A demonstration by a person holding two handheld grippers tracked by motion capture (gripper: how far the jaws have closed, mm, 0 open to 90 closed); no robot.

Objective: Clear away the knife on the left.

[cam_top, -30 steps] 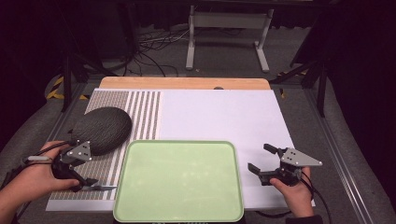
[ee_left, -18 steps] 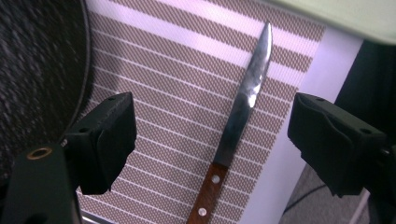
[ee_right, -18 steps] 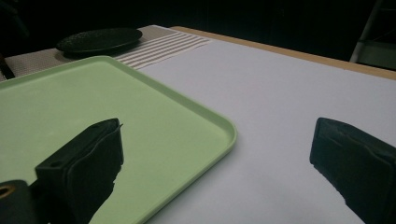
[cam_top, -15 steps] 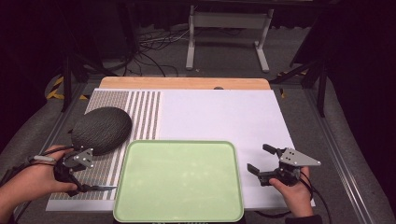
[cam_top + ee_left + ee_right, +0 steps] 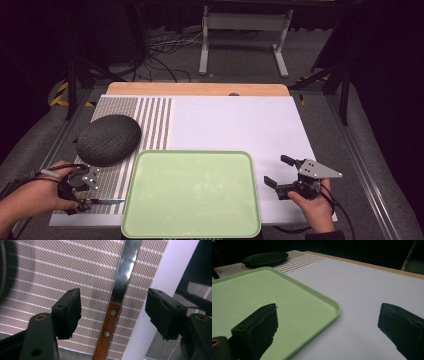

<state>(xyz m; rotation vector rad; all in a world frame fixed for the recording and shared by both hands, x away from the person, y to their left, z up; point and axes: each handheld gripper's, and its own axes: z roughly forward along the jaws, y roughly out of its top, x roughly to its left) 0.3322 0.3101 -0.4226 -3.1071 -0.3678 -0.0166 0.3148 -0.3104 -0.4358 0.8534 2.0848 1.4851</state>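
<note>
A knife with a brown wooden handle (image 5: 108,327) and a steel blade (image 5: 126,270) lies on the striped mat (image 5: 50,270). My left gripper (image 5: 113,307) hovers open over it, one jaw on each side of the handle, apart from it. In the high view the left gripper (image 5: 75,199) is at the near left corner and the blade (image 5: 107,201) points toward the green tray (image 5: 192,195). My right gripper (image 5: 276,170) stands open just right of the tray (image 5: 262,290), with nothing between its fingers.
A dark oval textured dish (image 5: 109,139) rests on the striped mat (image 5: 150,120) behind the left hand. A white sheet (image 5: 235,125) covers the rest of the board. Table legs and cables lie on the floor beyond the far edge.
My left gripper has drawn back from beside the dark dish toward the near edge, settling over the knife handle. The knife, tray and right gripper have stayed put.
</note>
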